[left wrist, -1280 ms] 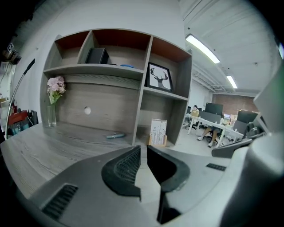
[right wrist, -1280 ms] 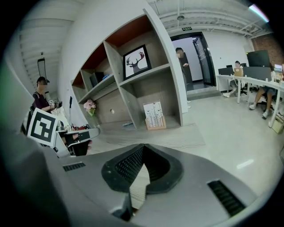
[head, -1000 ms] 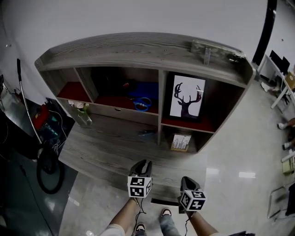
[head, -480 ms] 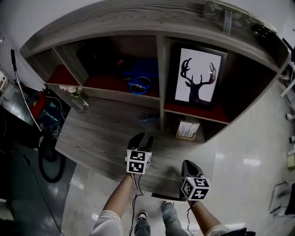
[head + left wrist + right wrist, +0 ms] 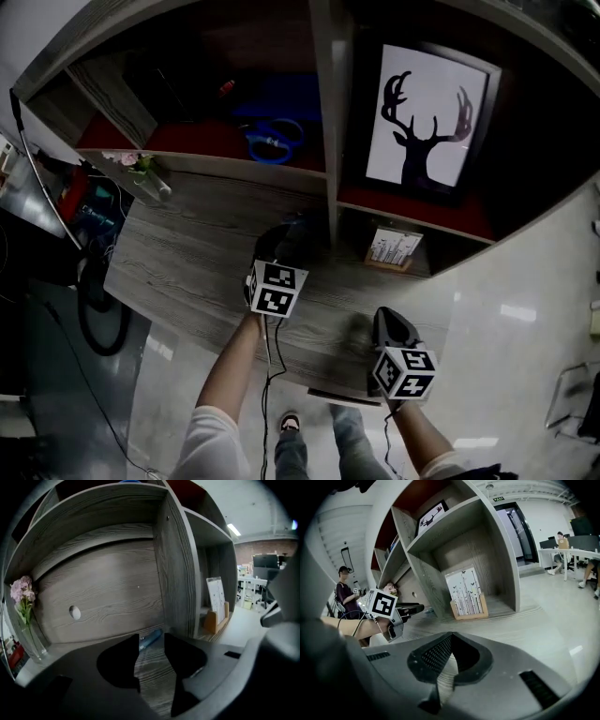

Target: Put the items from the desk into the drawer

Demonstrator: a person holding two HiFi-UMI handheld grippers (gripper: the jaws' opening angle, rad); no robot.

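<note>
Blue pen [image 5: 152, 637] clear only in left gripper view
Left claw [image 5: 151, 644], just opening, frames it untouched on the tabletop [image 5: 187, 272]; right claw [image 5: 450, 639] clenched, empty.

Pen [image 5: 152, 637] only peeks out past the left gripper's [image 5: 151, 648] dark jaws, near end covered. In the head view I can't pick it out past that gripper. The blue loopy thing [image 5: 274, 142] on the red shelf is too dim to call, and so is the tiny red bit [image 5: 228, 87] behind it. Print on the card [image 5: 464, 592] in the low cubby is too small to read. Vase [image 5: 32, 641] melts into the black left edge. The unit's [image 5: 323, 141] top is cut off by the head view's upper edge.
</note>
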